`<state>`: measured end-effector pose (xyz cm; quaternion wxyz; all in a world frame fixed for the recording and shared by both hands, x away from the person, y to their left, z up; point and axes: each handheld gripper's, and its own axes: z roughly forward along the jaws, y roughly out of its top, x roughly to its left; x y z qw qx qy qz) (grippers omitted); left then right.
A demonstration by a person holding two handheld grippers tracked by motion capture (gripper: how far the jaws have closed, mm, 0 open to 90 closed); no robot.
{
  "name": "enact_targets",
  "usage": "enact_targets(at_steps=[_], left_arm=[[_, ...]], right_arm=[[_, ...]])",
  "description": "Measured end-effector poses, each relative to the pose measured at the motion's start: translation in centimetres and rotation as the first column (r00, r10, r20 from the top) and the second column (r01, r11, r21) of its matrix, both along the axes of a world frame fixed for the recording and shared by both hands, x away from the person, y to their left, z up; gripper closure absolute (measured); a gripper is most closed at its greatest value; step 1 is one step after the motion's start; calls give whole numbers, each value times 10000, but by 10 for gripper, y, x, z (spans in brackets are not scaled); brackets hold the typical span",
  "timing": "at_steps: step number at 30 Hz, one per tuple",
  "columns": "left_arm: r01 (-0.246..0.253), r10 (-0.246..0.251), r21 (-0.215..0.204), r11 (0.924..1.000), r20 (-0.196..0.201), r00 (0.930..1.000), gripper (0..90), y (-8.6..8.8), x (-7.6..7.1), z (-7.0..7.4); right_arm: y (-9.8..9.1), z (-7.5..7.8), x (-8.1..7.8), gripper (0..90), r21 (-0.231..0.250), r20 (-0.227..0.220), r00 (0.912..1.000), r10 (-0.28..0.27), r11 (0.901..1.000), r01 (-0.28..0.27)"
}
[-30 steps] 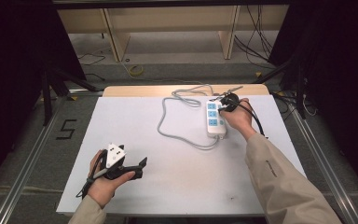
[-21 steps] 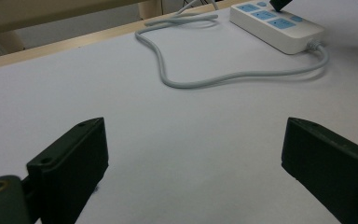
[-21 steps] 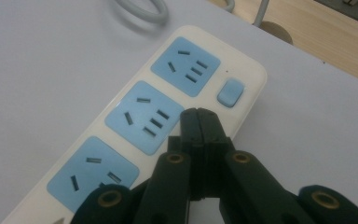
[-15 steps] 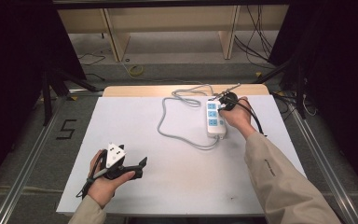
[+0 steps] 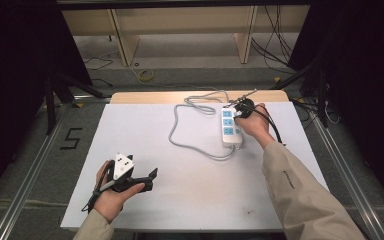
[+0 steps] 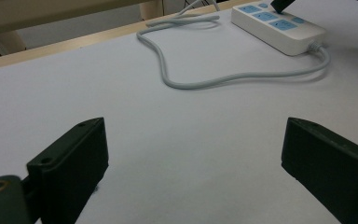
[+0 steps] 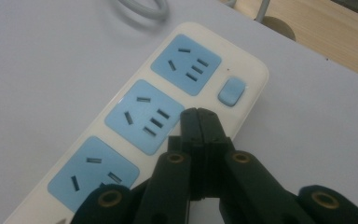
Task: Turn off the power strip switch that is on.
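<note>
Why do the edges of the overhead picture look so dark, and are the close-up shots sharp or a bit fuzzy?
High view: light falls on the white table, while the surroundings at both sides are nearly black. Left gripper view: the power strip and its cord look soft, and the left tool casts hardly any shadow. Right gripper view: the sockets are fairly crisp; the shut right tool is close and dark.

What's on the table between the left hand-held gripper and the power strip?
Just its grey cord looping across the white table, seen in the left gripper view.
</note>
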<state>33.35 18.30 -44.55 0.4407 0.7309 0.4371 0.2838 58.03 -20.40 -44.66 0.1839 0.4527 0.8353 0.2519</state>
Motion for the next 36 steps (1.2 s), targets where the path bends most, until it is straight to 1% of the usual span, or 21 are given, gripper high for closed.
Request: enact_targets(at_steps=[2, 9, 13, 31, 36], left_arm=[[-21, 21, -31, 10000, 19, 10000, 68, 0, 0, 0], [-41, 41, -43, 10000, 37, 10000, 68, 0, 0, 0], [-49, 49, -69, 10000, 41, 10000, 68, 0, 0, 0], [-9, 9, -9, 10000, 14, 10000, 70, 0, 0, 0], [-3, 3, -4, 10000, 13, 10000, 70, 0, 0, 0]], right_arm=[[0, 0, 0, 900, 29, -36, 10000, -12, 10000, 12], [2, 1, 1, 900, -123, -115, 9999, 2, 9999, -4], [1, 1, 2, 900, -49, -220, 9997, -46, 10000, 45], [1, 1, 2, 900, -34, -222, 9997, -51, 10000, 50], [2, 1, 1, 900, -96, -158, 9999, -35, 9999, 34]])
